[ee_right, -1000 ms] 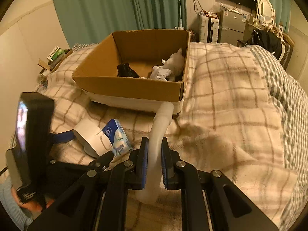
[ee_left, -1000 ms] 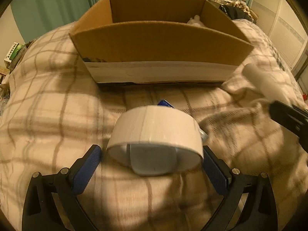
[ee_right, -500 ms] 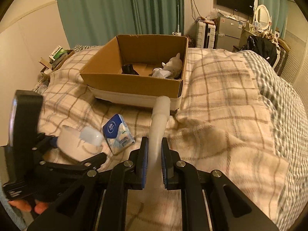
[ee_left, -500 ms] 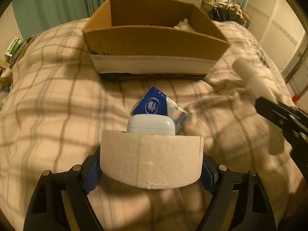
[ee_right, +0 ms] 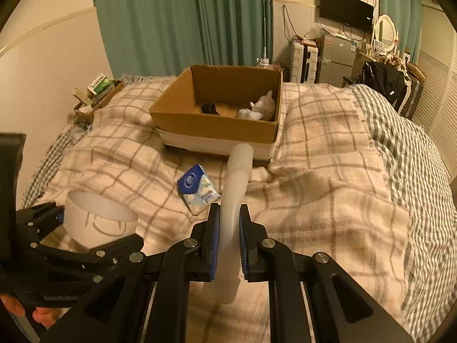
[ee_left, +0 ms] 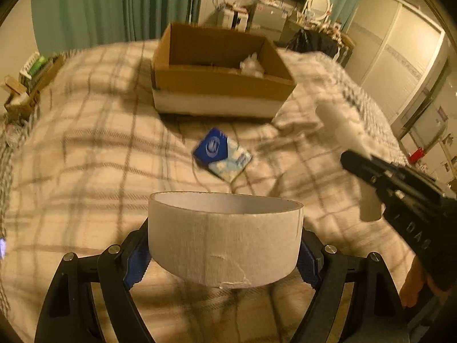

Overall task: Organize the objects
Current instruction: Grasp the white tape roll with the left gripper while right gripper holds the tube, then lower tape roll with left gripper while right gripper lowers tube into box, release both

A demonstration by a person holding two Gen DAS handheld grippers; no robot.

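My left gripper is shut on a wide white tape roll, held above the plaid bed; the roll also shows in the right wrist view. My right gripper is shut on a white tube-shaped bottle, seen in the left wrist view at the right. A blue tissue pack lies on the blanket between me and the open cardboard box. The box holds a white plush toy and a black item.
The plaid blanket covers the bed, with a grey checked cover at the right. Clutter and small boxes sit at the bed's left edge. Green curtains, a fridge and furniture stand behind.
Both grippers have risen and pulled back from the box with their objects. The tape roll lifted off a white earbud case, which is now out of sight. The tissue pack has not moved.
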